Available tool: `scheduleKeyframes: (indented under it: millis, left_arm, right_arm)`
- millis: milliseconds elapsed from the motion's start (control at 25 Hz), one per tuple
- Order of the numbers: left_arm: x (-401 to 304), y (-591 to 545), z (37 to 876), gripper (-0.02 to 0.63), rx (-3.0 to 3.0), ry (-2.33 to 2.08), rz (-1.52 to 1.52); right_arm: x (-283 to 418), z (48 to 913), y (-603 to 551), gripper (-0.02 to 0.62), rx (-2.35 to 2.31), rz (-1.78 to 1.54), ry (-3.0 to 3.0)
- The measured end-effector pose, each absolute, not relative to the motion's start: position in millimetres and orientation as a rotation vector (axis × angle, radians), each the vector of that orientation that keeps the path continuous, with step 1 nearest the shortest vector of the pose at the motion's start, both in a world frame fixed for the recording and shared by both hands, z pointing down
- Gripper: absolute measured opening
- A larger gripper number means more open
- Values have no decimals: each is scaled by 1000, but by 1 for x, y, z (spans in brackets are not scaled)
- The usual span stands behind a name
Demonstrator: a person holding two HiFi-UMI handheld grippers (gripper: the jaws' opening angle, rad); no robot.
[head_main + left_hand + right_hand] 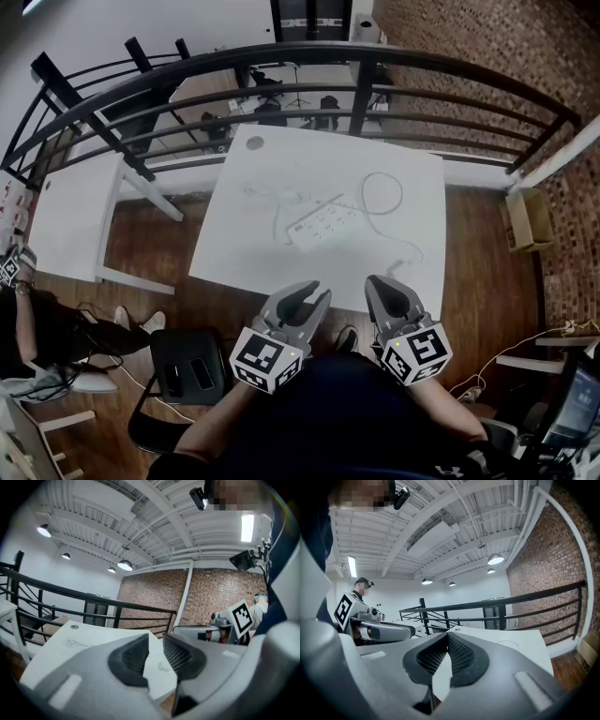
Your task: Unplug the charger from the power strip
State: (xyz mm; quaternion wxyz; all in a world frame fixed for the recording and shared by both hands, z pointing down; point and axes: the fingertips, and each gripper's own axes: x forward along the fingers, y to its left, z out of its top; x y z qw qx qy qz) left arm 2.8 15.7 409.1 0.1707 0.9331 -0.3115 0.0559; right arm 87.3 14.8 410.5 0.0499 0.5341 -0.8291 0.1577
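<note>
- Charger is too small to tell apart from the white oblong plastic power strip, which is lying near the middle of the white rectangular surface.
- One thin white cable is looping off the strip's far right end and trailing toward the near edge, lying between the strip and the right tool.
- A second, fainter white cable is running from the strip's left end to a small coil.
- One black metal railing is curving behind the surface, and a brick wall is standing at the right.
- One smaller white table, one black chair and one cardboard box are sitting around it on the wooden floor.
- The strip's long axis is running diagonally, near-left to far-right.
- Two tools are hovering at the near edge, well apart from the strip: the left tool is showing its jaws drawn almost together on nothing, and the right tool's pads are meeting, empty.
</note>
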Motion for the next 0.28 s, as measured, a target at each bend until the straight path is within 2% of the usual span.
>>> scheduleKeyframes:
  millis: [280]
  left_arm:
    - [2, 17, 406, 95, 2648, -884, 160]
  right_arm:
    - [87, 408, 16, 11, 1629, 483, -2522]
